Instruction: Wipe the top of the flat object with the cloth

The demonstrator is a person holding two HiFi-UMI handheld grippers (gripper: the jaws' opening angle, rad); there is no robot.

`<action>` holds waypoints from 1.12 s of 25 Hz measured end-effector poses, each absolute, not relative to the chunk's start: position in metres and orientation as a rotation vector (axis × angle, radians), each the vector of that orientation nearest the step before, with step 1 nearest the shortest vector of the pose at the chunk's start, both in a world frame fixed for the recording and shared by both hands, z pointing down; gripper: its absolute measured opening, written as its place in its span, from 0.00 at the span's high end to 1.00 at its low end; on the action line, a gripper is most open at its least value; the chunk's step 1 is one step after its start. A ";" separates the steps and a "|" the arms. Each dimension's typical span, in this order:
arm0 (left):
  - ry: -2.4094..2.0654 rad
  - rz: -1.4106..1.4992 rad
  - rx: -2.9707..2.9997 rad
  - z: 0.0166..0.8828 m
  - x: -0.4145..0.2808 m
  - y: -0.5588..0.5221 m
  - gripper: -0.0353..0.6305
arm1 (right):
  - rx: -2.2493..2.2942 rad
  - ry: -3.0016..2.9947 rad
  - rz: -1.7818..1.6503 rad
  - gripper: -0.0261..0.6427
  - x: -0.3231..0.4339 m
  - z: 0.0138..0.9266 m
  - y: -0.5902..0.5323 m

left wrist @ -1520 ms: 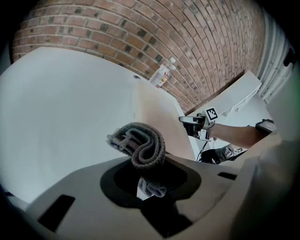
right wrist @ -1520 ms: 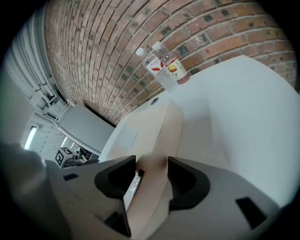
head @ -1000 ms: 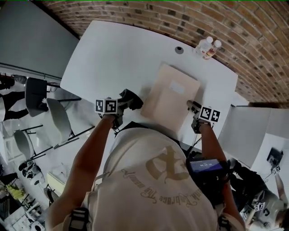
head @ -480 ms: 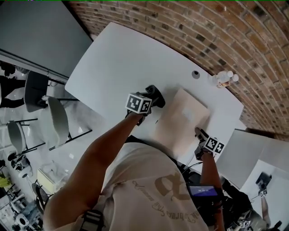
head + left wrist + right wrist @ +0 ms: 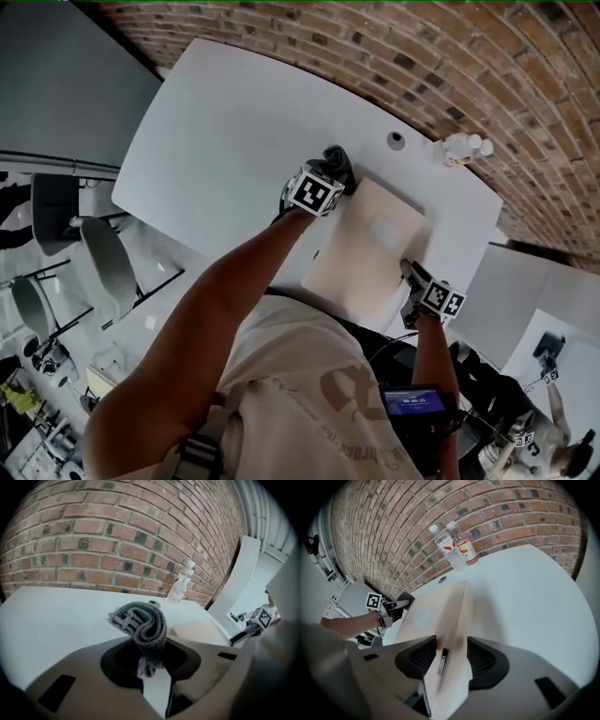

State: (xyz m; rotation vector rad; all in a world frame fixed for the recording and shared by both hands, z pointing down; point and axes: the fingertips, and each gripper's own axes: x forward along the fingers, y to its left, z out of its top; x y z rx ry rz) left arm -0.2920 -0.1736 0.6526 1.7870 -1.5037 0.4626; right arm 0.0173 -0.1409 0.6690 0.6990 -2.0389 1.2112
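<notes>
My left gripper (image 5: 330, 172) is clamped on a grey cloth (image 5: 336, 157). In the left gripper view the cloth (image 5: 141, 624) stands bunched in a thick fold between my fingers (image 5: 157, 693), which pinch its lower end, and the rolled part sticks up past them. From the head view the cloth sits over the white table (image 5: 225, 122), just beside the far left corner of the flat box (image 5: 370, 248). I cannot tell whether it touches the box or the table top.

My right gripper (image 5: 409, 273) is closed on the near right edge of the flat box. In the right gripper view that edge (image 5: 449, 634) runs straight in between the two dark pads (image 5: 421, 657), and they grip it from both sides. The box is beige, with a pale rectangular label (image 5: 421, 617) on its top. It lies on the table with its length running away from me toward the brick wall (image 5: 422, 56).

Beyond the box, near the table's far edge, two clear bottles (image 5: 454, 545) stand upright side by side, touching or nearly so. A small round hole (image 5: 396, 140) in the table lies between them and the cloth. Off the table's left side there are grey chairs (image 5: 103, 253) on the floor
</notes>
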 end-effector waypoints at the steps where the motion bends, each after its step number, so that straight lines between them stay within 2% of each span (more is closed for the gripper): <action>1: -1.505 0.484 1.802 0.654 -0.291 -0.181 0.79 | 0.703 -2.038 1.212 0.63 0.017 0.669 -0.141; 6: -1.460 0.563 1.879 0.654 -0.277 -0.201 0.79 | 0.728 -2.034 1.224 0.64 0.019 0.669 -0.140; 10: -1.325 0.512 1.955 0.649 -0.255 -0.202 0.79 | 0.744 -2.037 1.243 0.64 0.019 0.670 -0.140; 28: -1.100 0.502 1.968 0.650 -0.228 -0.131 0.79 | 0.762 -2.032 1.274 0.68 0.018 0.668 -0.138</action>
